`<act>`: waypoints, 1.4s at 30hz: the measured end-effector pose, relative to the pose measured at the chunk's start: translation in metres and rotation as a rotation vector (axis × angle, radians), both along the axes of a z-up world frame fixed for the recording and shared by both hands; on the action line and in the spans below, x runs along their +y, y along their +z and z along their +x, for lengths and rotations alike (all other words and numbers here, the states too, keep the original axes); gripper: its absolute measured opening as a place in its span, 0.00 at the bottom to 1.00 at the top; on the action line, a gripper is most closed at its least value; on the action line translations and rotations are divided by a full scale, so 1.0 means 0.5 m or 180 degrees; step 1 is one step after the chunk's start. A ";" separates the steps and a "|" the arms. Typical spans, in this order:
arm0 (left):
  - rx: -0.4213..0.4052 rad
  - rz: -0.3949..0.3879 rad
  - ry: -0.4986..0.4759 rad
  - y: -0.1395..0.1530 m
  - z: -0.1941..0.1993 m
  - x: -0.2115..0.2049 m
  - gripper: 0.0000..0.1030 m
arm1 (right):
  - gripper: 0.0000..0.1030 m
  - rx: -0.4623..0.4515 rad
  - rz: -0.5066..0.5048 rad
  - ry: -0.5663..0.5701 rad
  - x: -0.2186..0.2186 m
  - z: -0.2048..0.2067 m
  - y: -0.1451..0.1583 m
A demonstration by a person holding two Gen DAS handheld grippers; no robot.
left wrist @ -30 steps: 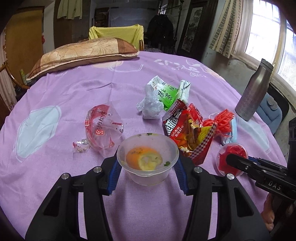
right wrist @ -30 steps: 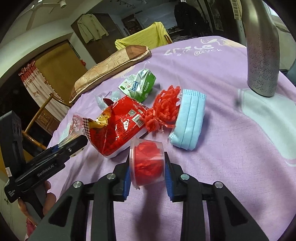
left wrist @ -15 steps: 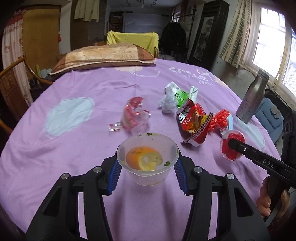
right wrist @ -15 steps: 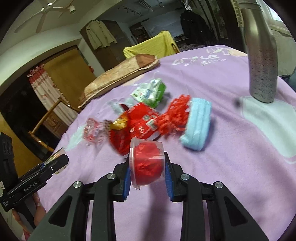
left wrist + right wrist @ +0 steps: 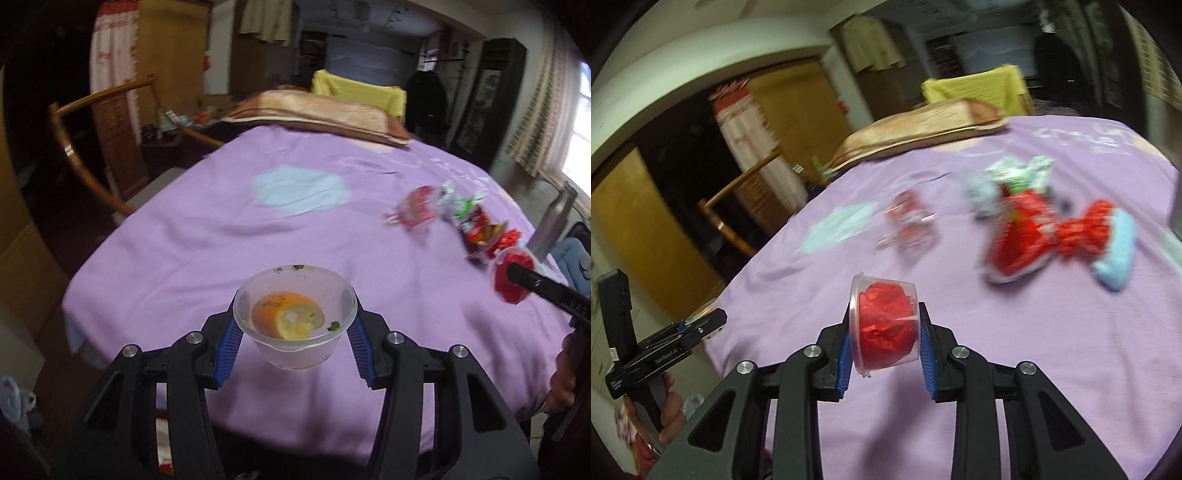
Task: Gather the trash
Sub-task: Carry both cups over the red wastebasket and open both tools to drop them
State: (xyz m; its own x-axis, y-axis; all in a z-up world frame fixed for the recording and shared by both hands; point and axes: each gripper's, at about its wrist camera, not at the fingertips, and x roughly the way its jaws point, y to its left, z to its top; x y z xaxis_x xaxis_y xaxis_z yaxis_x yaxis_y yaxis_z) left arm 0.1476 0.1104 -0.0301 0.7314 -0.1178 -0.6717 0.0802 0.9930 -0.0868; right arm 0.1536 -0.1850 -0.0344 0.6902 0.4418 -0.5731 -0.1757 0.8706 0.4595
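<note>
Your left gripper (image 5: 294, 334) is clamped on a clear plastic bowl (image 5: 295, 319), one blue pad on each side wall. Inside the bowl: an orange-yellow citrus slice (image 5: 288, 320) and green flecks. It hangs above the near part of the purple bedcover (image 5: 221, 236), not touching it.

Your right gripper (image 5: 884, 338) is clamped on a small clear cup (image 5: 884, 328) stuffed with crumpled red paper, held on its side with the rim toward the left. It too is off the cover.

Rest of the trash lies in a loose row on the cover, well beyond both grippers: a red-and-clear wrapper (image 5: 908, 221), a red snack bag (image 5: 1023, 236), a green-and-white packet (image 5: 1021, 173), red frilly stuff (image 5: 1086, 229) touching a light blue face mask (image 5: 1119, 247). All blurred.

A pillow (image 5: 314, 114) sits at the far end, a metal bottle (image 5: 554, 225) at the right edge.
</note>
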 end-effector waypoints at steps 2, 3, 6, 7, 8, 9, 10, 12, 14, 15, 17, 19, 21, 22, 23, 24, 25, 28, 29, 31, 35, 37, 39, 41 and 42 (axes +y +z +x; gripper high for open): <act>0.0097 0.0035 0.0190 -0.022 -0.026 0.071 0.50 | 0.30 -0.0003 -0.0024 0.0158 0.043 0.002 0.008; 0.0156 0.0048 0.0270 -0.035 -0.037 0.107 0.50 | 0.30 -0.0005 -0.0035 0.0248 0.068 0.003 0.012; 0.0303 0.0113 0.0493 -0.072 -0.068 0.196 0.50 | 0.30 -0.0007 -0.0072 0.0514 0.145 0.006 0.026; 0.0365 0.0137 0.0559 -0.086 -0.076 0.225 0.50 | 0.30 -0.0008 -0.0086 0.0582 0.166 0.005 0.029; 0.0411 0.0149 0.0599 -0.096 -0.081 0.244 0.50 | 0.30 -0.0004 -0.0100 0.0681 0.196 0.006 0.032; 0.0481 0.0162 0.0649 -0.112 -0.087 0.270 0.50 | 0.30 0.0007 -0.0103 0.0786 0.227 0.006 0.035; 0.0560 0.0169 0.0691 -0.128 -0.092 0.293 0.51 | 0.30 0.0018 -0.0107 0.0861 0.250 0.007 0.038; 0.0716 0.0181 0.0760 -0.161 -0.101 0.328 0.52 | 0.30 0.0047 -0.0112 0.1036 0.302 0.003 0.042; 0.0861 0.0255 0.0840 -0.192 -0.111 0.356 0.66 | 0.30 0.0079 -0.0134 0.1258 0.364 -0.002 0.049; 0.0877 0.0285 0.0886 -0.200 -0.117 0.367 0.75 | 0.30 0.0088 -0.0159 0.1367 0.395 -0.005 0.053; 0.0860 0.0364 0.1013 -0.209 -0.130 0.395 0.79 | 0.30 0.0117 -0.0187 0.1560 0.448 -0.014 0.055; 0.0796 0.0380 0.1158 -0.206 -0.142 0.423 0.86 | 0.30 0.0172 -0.0205 0.1779 0.500 -0.026 0.053; 0.0738 0.0312 0.1297 -0.198 -0.153 0.460 0.90 | 0.30 0.0237 -0.0240 0.2004 0.552 -0.036 0.046; 0.0700 0.0280 0.1383 -0.192 -0.161 0.482 0.90 | 0.30 0.0282 -0.0268 0.2146 0.586 -0.044 0.039; 0.0668 0.0267 0.1454 -0.187 -0.166 0.497 0.90 | 0.30 0.0318 -0.0308 0.2255 0.613 -0.051 0.032; 0.0625 0.0260 0.1564 -0.180 -0.176 0.519 0.91 | 0.30 0.0343 -0.0348 0.2329 0.632 -0.057 0.026; 0.0601 0.0255 0.1633 -0.176 -0.180 0.535 0.92 | 0.30 0.0390 -0.0410 0.2450 0.664 -0.065 0.015; 0.0530 0.0251 0.1851 -0.160 -0.198 0.576 0.92 | 0.32 0.0531 -0.0507 0.2724 0.736 -0.077 -0.016; 0.0522 0.0256 0.1892 -0.156 -0.199 0.575 0.92 | 0.39 0.0576 -0.0503 0.2818 0.752 -0.084 -0.023; 0.0509 0.0266 0.1951 -0.146 -0.205 0.588 0.92 | 0.55 0.0609 -0.0540 0.2910 0.781 -0.093 -0.029; 0.0483 0.0269 0.1962 -0.138 -0.206 0.590 0.92 | 0.55 0.0414 -0.0542 0.2858 0.771 -0.099 -0.004; 0.0478 0.0269 0.1933 -0.136 -0.198 0.577 0.92 | 0.55 0.0335 -0.0543 0.2745 0.750 -0.091 0.008; 0.0486 0.0297 0.1874 -0.135 -0.189 0.559 0.92 | 0.55 0.0306 -0.0497 0.2598 0.718 -0.079 0.018; 0.0504 0.0365 0.1781 -0.131 -0.177 0.530 0.92 | 0.56 0.0288 -0.0450 0.2490 0.695 -0.066 0.022; 0.0499 0.0403 0.1723 -0.124 -0.170 0.508 0.92 | 0.56 0.0268 -0.0416 0.2400 0.668 -0.062 0.028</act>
